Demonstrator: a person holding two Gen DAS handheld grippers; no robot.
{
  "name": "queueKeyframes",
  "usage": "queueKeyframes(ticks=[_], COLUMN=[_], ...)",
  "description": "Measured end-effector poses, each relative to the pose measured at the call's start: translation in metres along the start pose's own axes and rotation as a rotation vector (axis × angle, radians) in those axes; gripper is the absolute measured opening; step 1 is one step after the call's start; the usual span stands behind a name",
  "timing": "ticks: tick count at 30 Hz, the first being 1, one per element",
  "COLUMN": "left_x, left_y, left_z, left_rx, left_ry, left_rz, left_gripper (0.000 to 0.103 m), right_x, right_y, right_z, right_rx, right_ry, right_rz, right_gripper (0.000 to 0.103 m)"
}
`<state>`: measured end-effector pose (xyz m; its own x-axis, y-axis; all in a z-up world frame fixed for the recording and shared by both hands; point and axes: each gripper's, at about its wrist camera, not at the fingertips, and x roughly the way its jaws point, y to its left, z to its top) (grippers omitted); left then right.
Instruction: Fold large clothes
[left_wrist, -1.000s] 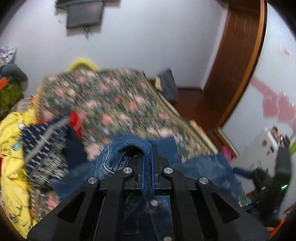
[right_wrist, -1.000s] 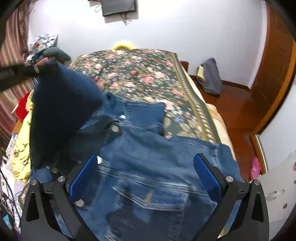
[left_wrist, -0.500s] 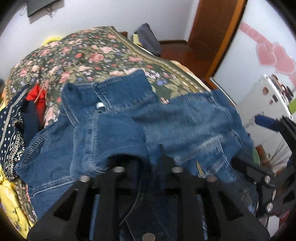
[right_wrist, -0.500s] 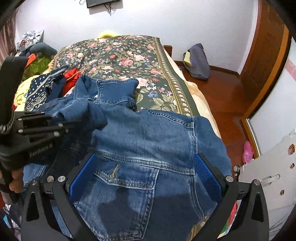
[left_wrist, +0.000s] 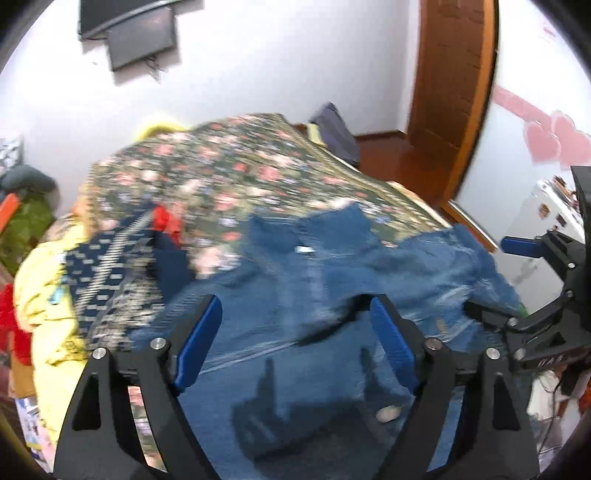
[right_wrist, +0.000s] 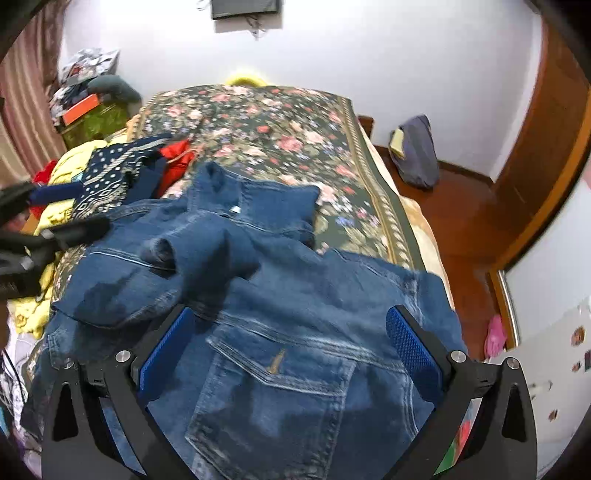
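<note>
A blue denim jacket (right_wrist: 295, 295) lies spread on the near end of the floral bed (right_wrist: 273, 122), collar toward the far side and one sleeve (right_wrist: 207, 254) folded across its chest. It also shows, blurred, in the left wrist view (left_wrist: 332, 273). My left gripper (left_wrist: 295, 343) is open and empty above the jacket's left part. My right gripper (right_wrist: 291, 350) is open and empty above the chest pocket; it appears at the right edge of the left wrist view (left_wrist: 543, 291).
A pile of other clothes (right_wrist: 107, 173), yellow, red and patterned navy, lies at the bed's left side. A grey bag (right_wrist: 417, 155) sits on the wooden floor by the wall. A wooden door (right_wrist: 546, 122) is at the right.
My left gripper let go of the sleeve and opened; the sleeve now lies folded across the jacket. The left gripper pulled back to the left. The right gripper stayed open.
</note>
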<state>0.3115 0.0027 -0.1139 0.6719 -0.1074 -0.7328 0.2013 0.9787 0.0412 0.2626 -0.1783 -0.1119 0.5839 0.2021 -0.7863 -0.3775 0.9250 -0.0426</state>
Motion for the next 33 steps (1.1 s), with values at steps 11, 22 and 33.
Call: queueKeyframes(ticks=[11,22,33], left_x=[-0.009,0.048,0.065], left_y=[0.116,0.156,0.148], left_z=[-0.065,-0.151,-0.161], left_rx=[-0.148,-0.309,-0.277], left_ry=[0.085,0.281,0.304], left_rz=[0.207,0.191,0.209], left_gripper=[0.086,0.086,0.086], right_x=[0.016,0.099,0.117], right_y=[0.067,0.113,0.118], right_z=[0.023,0.033,0.037], right_rx=[-0.131,-0.397,-0.501], right_ry=[0.001,0.207,0.142], right_rz=[0.082,-0.004,-0.128], right_gripper=[0.103,0.101,0.052])
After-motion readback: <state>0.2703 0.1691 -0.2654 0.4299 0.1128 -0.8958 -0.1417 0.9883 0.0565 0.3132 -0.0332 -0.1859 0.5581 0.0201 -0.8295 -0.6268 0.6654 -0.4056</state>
